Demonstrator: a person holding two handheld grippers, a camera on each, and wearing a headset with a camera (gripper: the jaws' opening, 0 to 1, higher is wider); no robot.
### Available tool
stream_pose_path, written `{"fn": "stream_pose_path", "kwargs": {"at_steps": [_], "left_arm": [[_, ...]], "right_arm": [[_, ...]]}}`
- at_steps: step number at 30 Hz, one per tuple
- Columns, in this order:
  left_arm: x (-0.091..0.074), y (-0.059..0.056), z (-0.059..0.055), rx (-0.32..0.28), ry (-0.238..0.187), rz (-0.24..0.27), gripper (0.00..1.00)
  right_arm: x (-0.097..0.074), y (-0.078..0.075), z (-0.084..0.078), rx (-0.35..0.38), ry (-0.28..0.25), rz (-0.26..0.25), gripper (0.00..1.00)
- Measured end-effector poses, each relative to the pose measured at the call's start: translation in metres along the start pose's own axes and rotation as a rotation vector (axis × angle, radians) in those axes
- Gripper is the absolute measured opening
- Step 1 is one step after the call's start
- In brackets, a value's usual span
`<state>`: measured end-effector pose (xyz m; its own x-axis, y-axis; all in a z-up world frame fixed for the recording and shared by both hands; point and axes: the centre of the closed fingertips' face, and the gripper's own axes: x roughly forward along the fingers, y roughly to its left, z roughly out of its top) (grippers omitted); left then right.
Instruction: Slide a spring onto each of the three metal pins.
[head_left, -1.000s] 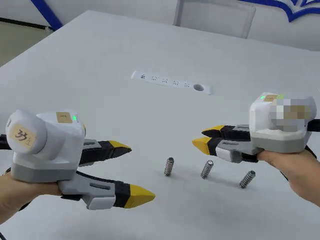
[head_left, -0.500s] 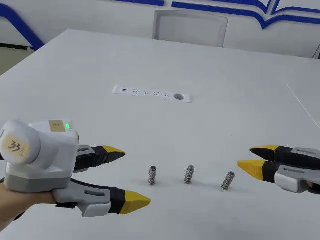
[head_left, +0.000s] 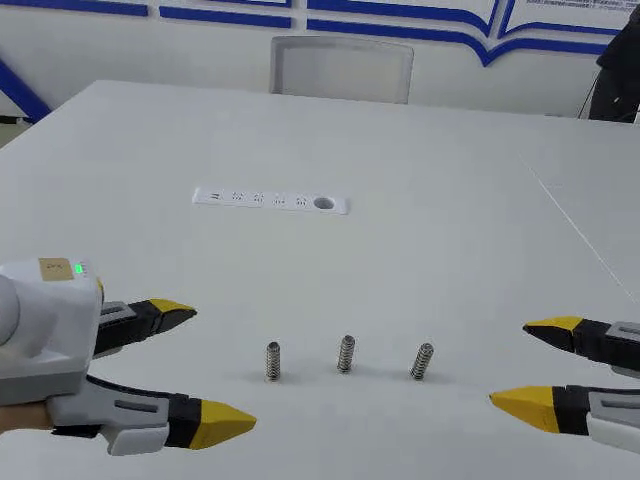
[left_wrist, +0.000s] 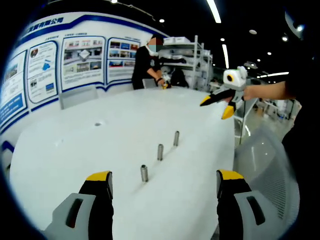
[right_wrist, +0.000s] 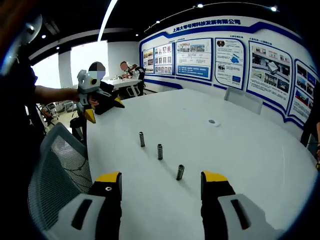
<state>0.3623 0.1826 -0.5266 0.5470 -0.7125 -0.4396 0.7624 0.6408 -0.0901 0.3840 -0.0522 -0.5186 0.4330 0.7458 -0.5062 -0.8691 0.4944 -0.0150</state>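
3 metal pins stand upright in a row on the white table (head_left: 430, 180): the left pin (head_left: 273, 361), the middle pin (head_left: 346, 354) and the right pin (head_left: 422, 362). Each one carries a spring (right_wrist: 159, 151) around it. The left gripper (head_left: 220, 368) hovers to the left of the row, its jaws spread wide and empty. The right gripper (head_left: 510, 362) hovers to the right of the row, its jaws also spread and empty. A power strip (head_left: 270, 200) lies farther back.

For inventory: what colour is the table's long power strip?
Long power strip: white, best in head view.
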Motion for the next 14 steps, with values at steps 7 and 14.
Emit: {"fn": "stream_pose_path", "kwargs": {"at_steps": [7,14], "left_arm": [[-0.0072,-0.0003,-0.0045,-0.006,0.009,0.009,0.97],[-0.011,0.0003,-0.0003,-0.017,-0.016,0.012,0.99]], "right_arm": [[0.005,0.0036,-0.0025,-0.001,-0.001,0.013,0.82],[0.0054,0.0037,-0.0016,-0.025,0.021,0.027,0.85]]}}
